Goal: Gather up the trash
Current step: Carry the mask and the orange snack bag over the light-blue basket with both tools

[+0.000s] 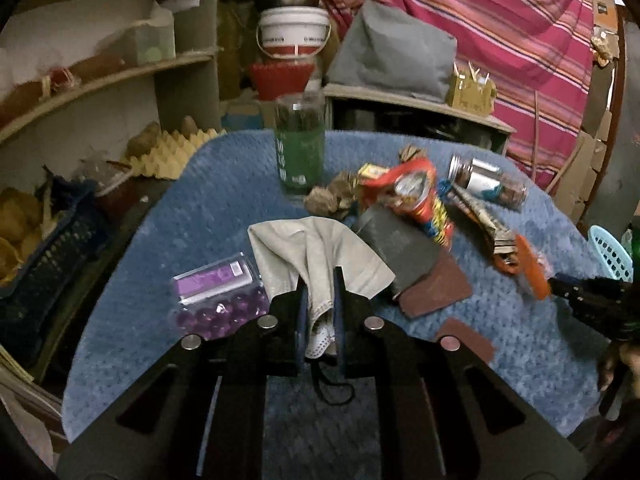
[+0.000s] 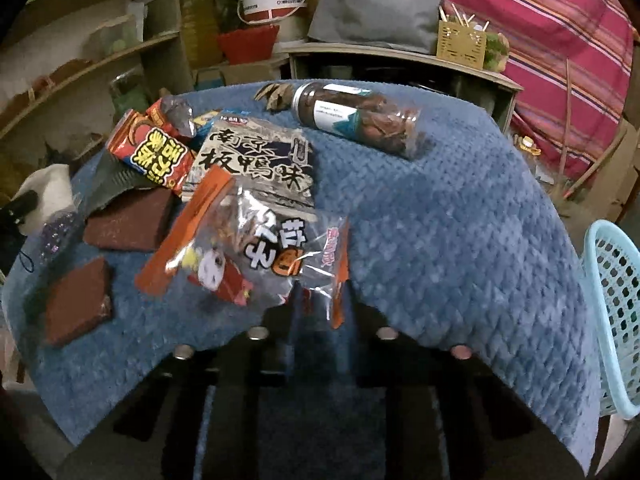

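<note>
1. Your left gripper (image 1: 320,300) is clamped on the crumpled beige cloth (image 1: 316,256), near the front of the blue knitted table cover (image 1: 208,208). Lift straight up so its folds clear the purple bead box (image 1: 216,300).
2. Your right gripper (image 2: 320,304) has pinched the clear orange-edged snack wrapper (image 2: 256,248) by its near corner. Raise slowly; a corner grip can slip.
3. Wrapper's long axis runs approx. near-right to far-left, away from the light-blue plastic basket (image 2: 612,320) at right. Swing it there w/o dragging.

Cluttered home storeroom: shelves (image 1: 100,80), bucket (image 1: 294,32), egg tray (image 1: 168,152).
</note>
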Action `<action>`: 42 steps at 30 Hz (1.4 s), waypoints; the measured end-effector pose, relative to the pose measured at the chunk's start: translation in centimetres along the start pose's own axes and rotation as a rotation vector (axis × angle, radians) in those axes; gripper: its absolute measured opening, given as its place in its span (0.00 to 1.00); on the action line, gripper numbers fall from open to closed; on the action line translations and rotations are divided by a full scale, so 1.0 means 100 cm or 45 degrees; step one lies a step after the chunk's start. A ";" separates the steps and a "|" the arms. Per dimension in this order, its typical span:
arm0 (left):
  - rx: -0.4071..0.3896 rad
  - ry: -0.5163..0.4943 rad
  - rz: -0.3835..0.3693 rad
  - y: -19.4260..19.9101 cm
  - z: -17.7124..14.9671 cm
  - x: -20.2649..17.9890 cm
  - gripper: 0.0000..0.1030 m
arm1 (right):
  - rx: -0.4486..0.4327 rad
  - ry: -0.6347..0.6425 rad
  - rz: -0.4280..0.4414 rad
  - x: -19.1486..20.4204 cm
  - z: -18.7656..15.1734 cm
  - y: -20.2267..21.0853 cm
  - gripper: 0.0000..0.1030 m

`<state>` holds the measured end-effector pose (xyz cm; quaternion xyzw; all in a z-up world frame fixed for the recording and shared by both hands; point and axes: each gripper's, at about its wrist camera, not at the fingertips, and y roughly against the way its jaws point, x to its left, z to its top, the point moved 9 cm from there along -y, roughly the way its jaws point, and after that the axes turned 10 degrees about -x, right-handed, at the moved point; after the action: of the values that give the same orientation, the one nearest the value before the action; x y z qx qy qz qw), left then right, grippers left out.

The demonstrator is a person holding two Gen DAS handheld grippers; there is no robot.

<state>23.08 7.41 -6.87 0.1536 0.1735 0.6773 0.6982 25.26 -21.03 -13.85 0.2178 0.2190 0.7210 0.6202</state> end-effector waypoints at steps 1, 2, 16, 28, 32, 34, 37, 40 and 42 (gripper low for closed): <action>-0.013 -0.005 0.003 0.004 0.004 -0.002 0.09 | -0.010 -0.005 0.005 -0.002 0.001 0.002 0.10; -0.032 -0.009 0.002 0.011 0.010 -0.006 0.09 | -0.028 -0.011 0.007 -0.005 0.004 0.007 0.08; -0.119 -0.021 -0.142 0.023 0.045 -0.093 0.09 | -0.192 -0.064 -0.063 -0.072 0.031 0.063 0.05; -0.123 -0.142 -0.383 0.004 0.038 -0.249 0.09 | -0.242 -0.152 -0.266 -0.200 0.020 0.120 0.05; -0.150 -0.191 -0.504 0.000 0.036 -0.316 0.09 | -0.239 -0.193 -0.368 -0.254 0.016 0.139 0.05; -0.152 -0.210 -0.546 -0.001 0.033 -0.341 0.09 | -0.234 -0.211 -0.401 -0.273 0.014 0.144 0.05; -0.130 -0.229 -0.639 -0.006 0.023 -0.388 0.09 | -0.221 -0.232 -0.452 -0.300 0.011 0.151 0.05; -0.115 -0.245 -0.712 -0.010 0.014 -0.427 0.09 | -0.204 -0.249 -0.488 -0.322 0.005 0.154 0.05; -0.092 -0.249 -0.757 -0.015 0.009 -0.450 0.09 | -0.194 -0.257 -0.508 -0.333 0.003 0.152 0.05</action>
<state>23.82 -37.62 -5.21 0.1356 0.1186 0.4310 0.8842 17.77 -56.07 -6.10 0.1937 0.1397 0.5731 0.7839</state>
